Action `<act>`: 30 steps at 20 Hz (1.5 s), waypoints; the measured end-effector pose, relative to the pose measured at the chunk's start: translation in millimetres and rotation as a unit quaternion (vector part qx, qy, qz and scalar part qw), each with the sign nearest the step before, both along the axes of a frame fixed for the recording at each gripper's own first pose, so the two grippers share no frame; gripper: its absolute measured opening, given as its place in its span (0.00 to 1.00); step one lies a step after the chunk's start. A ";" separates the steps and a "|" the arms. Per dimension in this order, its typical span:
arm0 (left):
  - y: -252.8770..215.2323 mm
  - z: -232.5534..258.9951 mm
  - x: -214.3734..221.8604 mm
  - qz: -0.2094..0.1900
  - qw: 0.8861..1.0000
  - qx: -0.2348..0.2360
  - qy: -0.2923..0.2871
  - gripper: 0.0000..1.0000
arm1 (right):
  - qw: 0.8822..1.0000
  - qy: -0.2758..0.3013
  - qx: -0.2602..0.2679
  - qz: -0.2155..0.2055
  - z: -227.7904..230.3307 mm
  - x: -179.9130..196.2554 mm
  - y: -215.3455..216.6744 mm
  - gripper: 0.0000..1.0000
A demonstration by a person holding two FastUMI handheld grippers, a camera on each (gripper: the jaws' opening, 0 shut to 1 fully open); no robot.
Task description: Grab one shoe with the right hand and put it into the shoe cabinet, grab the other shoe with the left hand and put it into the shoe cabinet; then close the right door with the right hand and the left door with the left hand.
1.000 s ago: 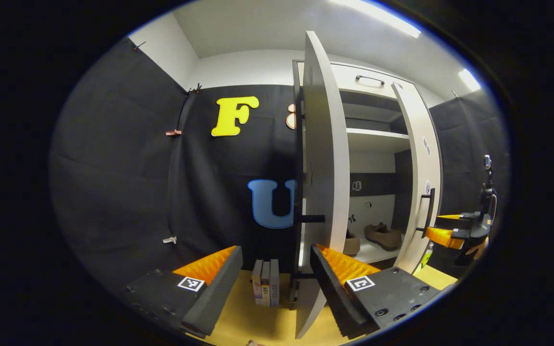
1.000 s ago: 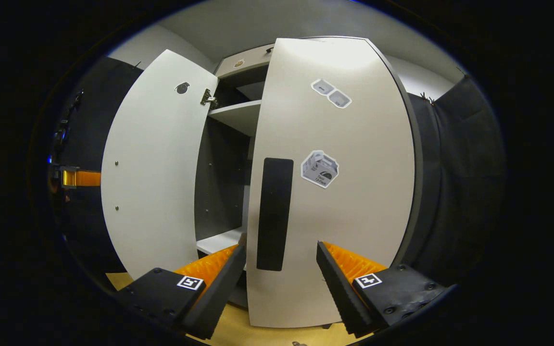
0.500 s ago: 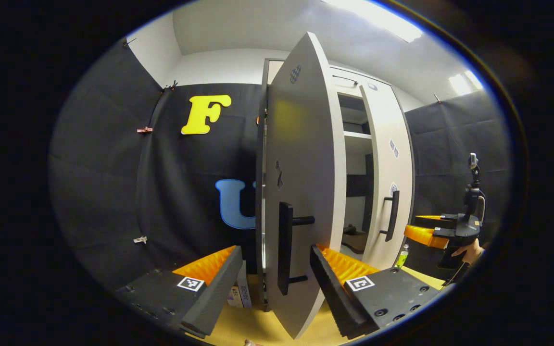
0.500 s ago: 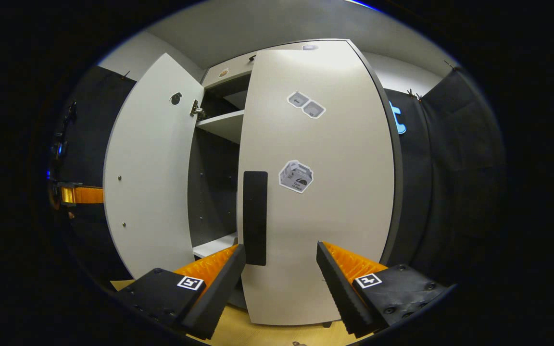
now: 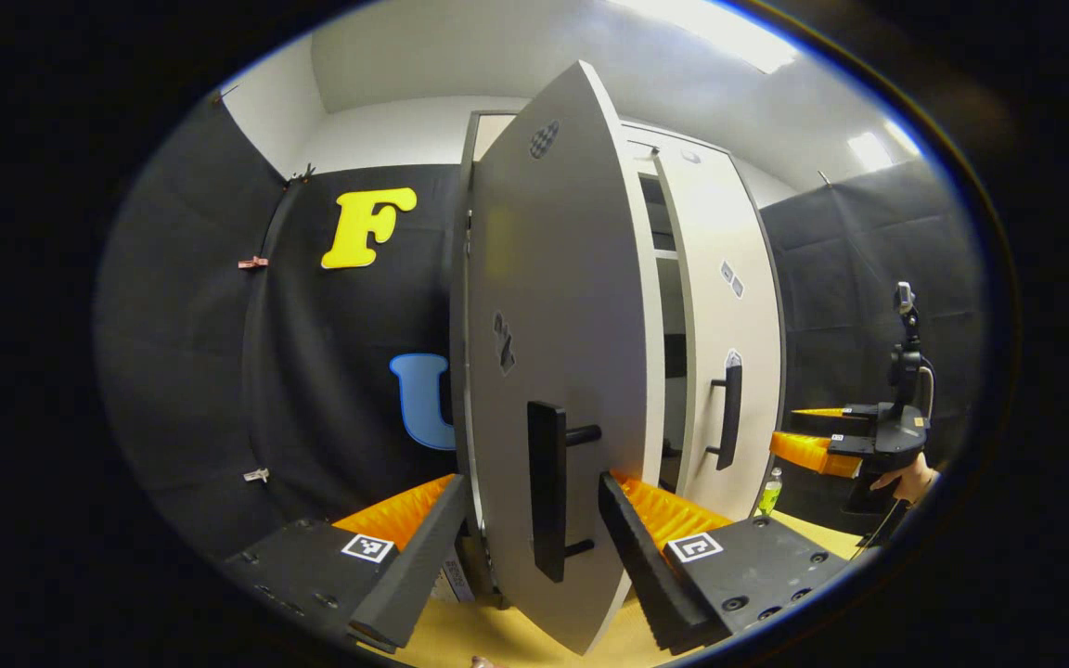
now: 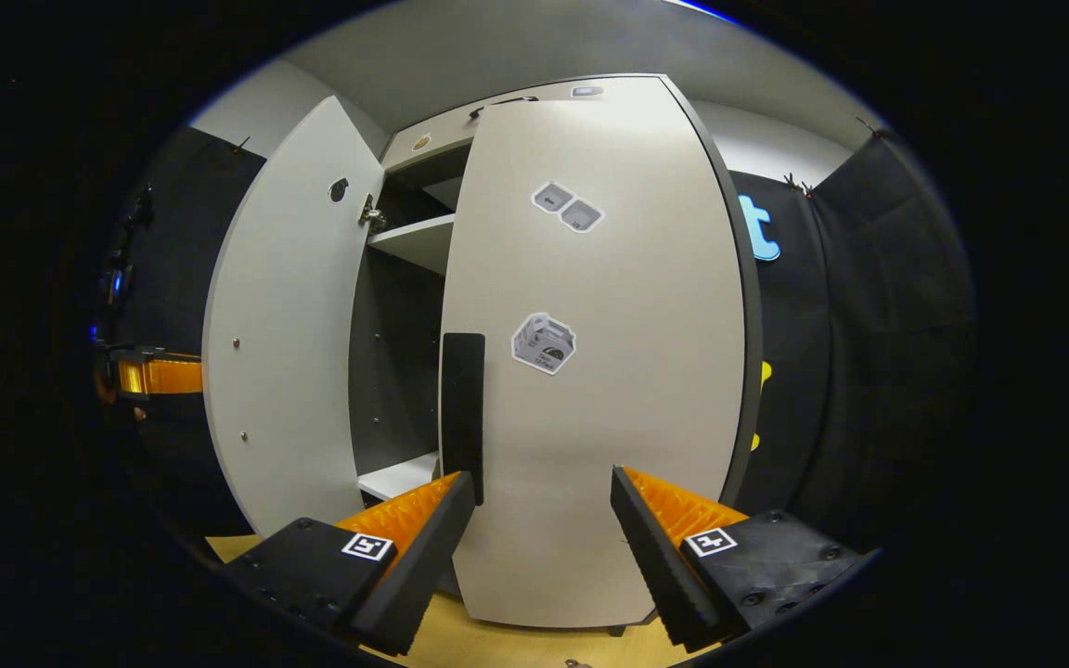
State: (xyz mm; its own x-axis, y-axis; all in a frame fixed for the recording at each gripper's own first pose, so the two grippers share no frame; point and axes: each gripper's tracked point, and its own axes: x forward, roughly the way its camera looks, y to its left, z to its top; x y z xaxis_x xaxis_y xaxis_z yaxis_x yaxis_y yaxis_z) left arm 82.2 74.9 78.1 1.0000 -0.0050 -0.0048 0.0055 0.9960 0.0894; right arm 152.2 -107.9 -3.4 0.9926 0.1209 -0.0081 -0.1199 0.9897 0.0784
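Left gripper point(image 5: 530, 506): jaws spread wide and holding nothing; the left door's black handle stands in the gap between the two fingers, touching neither as far as can be seen.
Right gripper point(image 6: 542, 506): jaws wide apart and empty, facing the outer face of the right door; in the left gripper view it shows farther off point(image 5: 808, 436), held by a hand point(image 5: 910, 482).
Left door point(image 5: 558, 371): ajar, swung well out from the shoe cabinet, its free edge towards the camera.
Left door's handle point(image 5: 548, 492): black upright bar near the door's free edge.
Right door point(image 6: 590, 371): nearly shut, a narrow gap left at its handle edge.
Right door's handle point(image 6: 463, 413): black upright bar at the door's left edge.
Shoe cabinet point(image 6: 409, 243): white shelves and dark inner wall showing between the two doors.
Shoes: hidden behind the doors; cannot tell where they lie.
Floor point(image 5: 497, 640): yellow, under the cabinet.
Bottle point(image 5: 769, 492): small and green, on the floor beside the right door.
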 end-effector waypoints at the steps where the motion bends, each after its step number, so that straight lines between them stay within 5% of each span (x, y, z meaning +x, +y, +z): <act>1: -3.1 0.2 2.7 -0.003 1.000 -0.002 0.000 0.92 | 1.000 0.000 -0.001 0.000 -0.1 0.7 -2.4 0.98; 14: -49.2 -12.7 45.5 -0.039 0.999 -0.017 0.009 0.93 | 1.000 -0.002 0.000 -0.011 -3.9 -0.8 -36.7 0.98; 30: -49.0 -13.8 10.9 -0.055 0.998 -0.009 0.018 0.96 | 1.000 -0.008 -0.009 -0.006 6.6 -36.4 -2.8 0.98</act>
